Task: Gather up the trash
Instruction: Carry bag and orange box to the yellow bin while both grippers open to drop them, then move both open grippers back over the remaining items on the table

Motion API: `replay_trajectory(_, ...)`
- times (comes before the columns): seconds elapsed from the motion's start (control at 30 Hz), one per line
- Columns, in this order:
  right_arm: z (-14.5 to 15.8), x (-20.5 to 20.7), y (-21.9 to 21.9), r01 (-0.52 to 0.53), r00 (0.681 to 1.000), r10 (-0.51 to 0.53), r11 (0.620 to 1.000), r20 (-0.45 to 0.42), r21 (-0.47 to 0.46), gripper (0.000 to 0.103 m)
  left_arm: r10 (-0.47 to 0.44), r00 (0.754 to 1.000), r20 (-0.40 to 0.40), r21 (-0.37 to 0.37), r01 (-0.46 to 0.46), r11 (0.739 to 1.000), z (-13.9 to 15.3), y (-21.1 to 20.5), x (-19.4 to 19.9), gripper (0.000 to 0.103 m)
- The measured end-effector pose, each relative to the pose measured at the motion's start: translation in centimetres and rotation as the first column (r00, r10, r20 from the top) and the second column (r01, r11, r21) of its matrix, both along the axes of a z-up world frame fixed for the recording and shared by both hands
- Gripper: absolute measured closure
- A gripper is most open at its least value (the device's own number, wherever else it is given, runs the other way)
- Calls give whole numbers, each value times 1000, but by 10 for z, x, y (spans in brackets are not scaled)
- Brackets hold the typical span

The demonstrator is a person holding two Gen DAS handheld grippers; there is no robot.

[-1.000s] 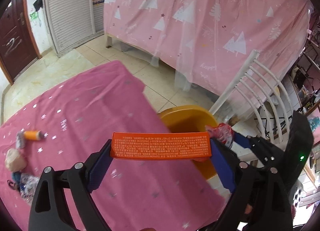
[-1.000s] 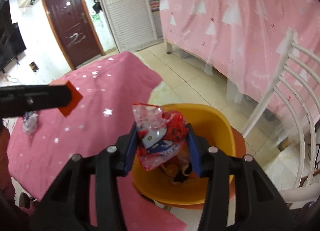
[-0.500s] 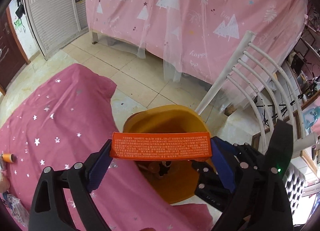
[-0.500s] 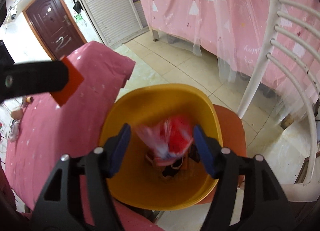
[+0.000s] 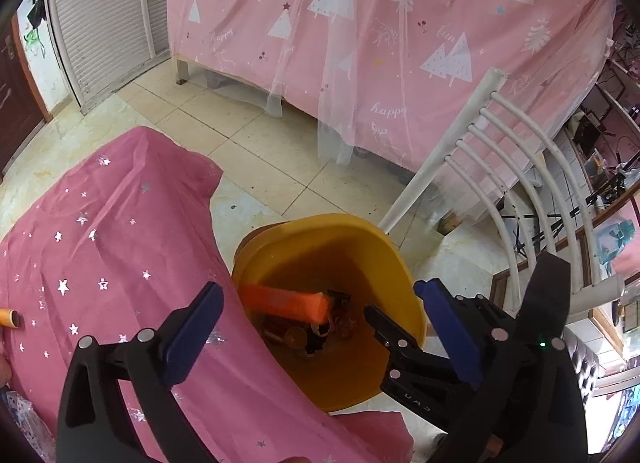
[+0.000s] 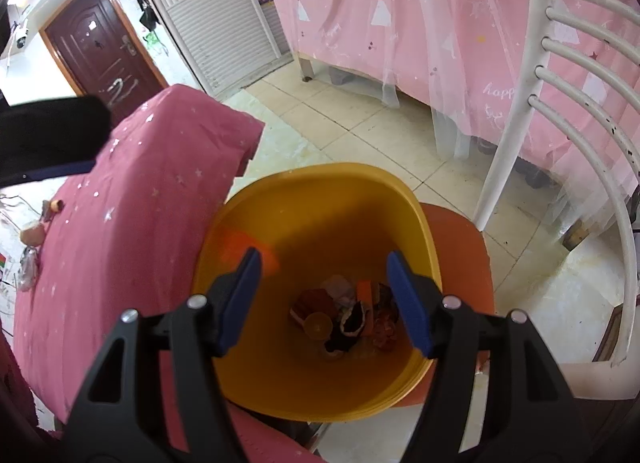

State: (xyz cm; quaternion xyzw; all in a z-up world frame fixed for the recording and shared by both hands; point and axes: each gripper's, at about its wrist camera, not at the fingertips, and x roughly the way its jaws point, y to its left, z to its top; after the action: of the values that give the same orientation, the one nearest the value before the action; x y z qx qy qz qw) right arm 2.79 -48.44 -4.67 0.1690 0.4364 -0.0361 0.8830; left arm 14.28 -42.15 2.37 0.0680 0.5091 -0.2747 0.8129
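My left gripper [image 5: 320,315] hangs over the yellow bin [image 5: 320,223], its jaws opening with nothing pressed between them. Below it the orange box [image 5: 284,303] drops blurred into the bin, also seen as an orange box [image 6: 244,247] in the right wrist view. Over the same yellow bin [image 6: 320,175], my right gripper [image 6: 324,295] is open and empty. A pile of wrappers [image 6: 348,315] lies at the bin's bottom. The right gripper's body [image 5: 420,375] reaches in from the right in the left wrist view.
The bin stands on an orange stool [image 6: 460,247] beside the table's pink starred cloth [image 5: 100,263]. Small trash pieces [image 6: 32,233] lie far left on the cloth, and an orange tube [image 5: 8,317] too. A white chair [image 6: 560,103] stands right; a pink-draped bed [image 5: 400,43] is behind.
The right gripper opened and its red wrapper fell into the bin. The left gripper moved over the bin, then let go of the orange box, which now falls.
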Motion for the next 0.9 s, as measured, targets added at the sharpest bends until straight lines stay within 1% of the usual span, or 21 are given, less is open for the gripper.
replay_trajectory(0.2, 7, 0, 7, -9, 1000, 9, 1000, 11, -9, 40, 16, 999, 29, -24, -16, 1000, 16, 19, -5, 9)
replay_trajectory(0.47, 35, 10, 42, -60, 997, 63, 997, 51, -52, 40, 62, 995, 77, -53, -58, 997, 38, 68, -9, 9)
replay_trajectory(0.73, 64, 28, 93, -143, 985, 151, 984, 78, -106, 40, 146, 983, 115, -61, -139, 988, 53, 134, -5, 9)
replay_trajectory(0.9, 75, 36, 128, -208, 971, 219, 971, 91, -121, 40, 208, 967, 149, -31, -206, 978, 59, 184, 0, 9)
